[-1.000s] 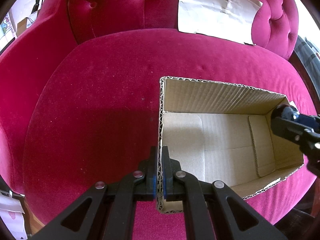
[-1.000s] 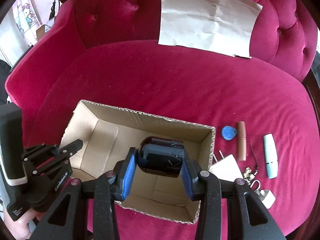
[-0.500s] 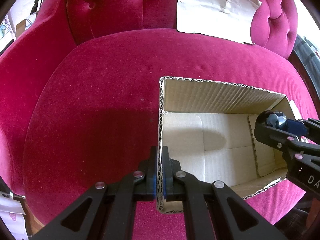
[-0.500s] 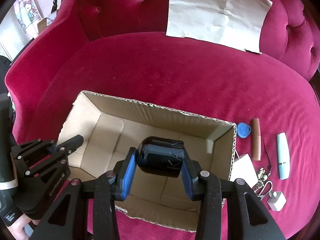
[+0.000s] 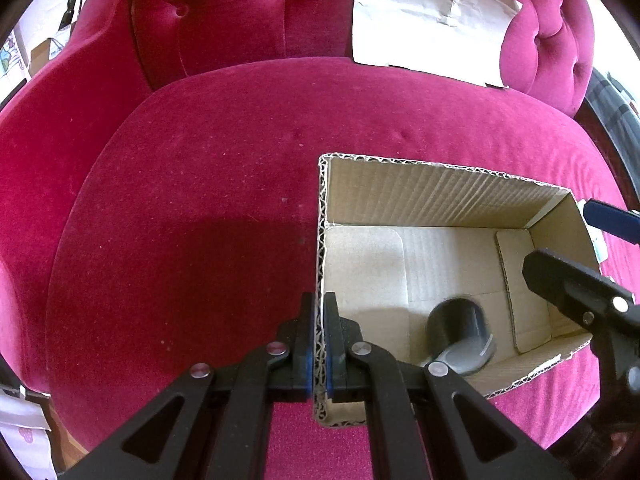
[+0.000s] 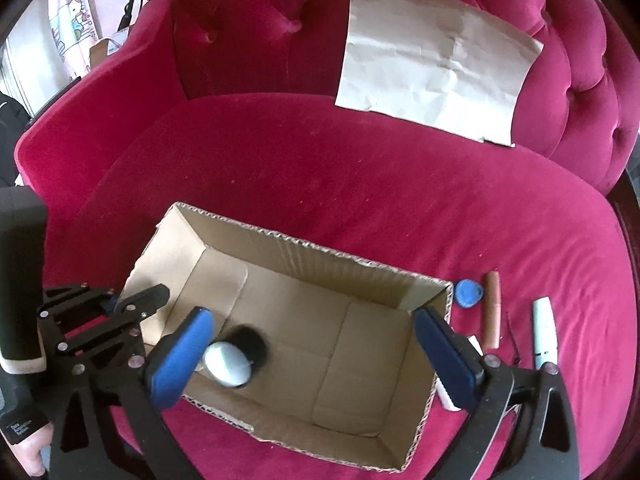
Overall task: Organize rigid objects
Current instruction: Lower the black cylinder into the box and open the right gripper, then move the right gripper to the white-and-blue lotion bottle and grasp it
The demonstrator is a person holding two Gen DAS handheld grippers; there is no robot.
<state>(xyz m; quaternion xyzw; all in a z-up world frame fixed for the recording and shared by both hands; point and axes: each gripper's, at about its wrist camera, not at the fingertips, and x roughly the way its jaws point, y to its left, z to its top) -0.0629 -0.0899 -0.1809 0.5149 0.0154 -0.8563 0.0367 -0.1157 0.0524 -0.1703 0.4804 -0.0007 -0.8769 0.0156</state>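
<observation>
One open cardboard box (image 6: 304, 240) sits on the seat of a crimson velvet sofa (image 6: 320, 184). One sheet of creased brown paper (image 6: 436, 76) leans against the sofa back.

Two handheld grippers work at the box. The left gripper (image 5: 319, 344) has its fingers pressed together on the box's short end wall, pinching the corrugated edge. The right gripper (image 6: 320, 356) hangs over the box with its blue-padded jaws opening wide; nothing touches the pads.

One dark round jar (image 6: 240, 356) with a pale end lies blurred on the box floor, at the end near the left gripper.

Only the right wrist view shows the things still out on the cushion beside the box: one blue teardrop-shaped tag (image 6: 468, 292), one tan tube (image 6: 491, 314), one white tube (image 6: 545, 332), and a white flat item partly hidden behind the right finger. It also shows a person's hand (image 6: 28, 444) at the lower left.

The left wrist view shows the pinch on the box wall close up, with the jar (image 5: 460, 334) inside.
</observation>
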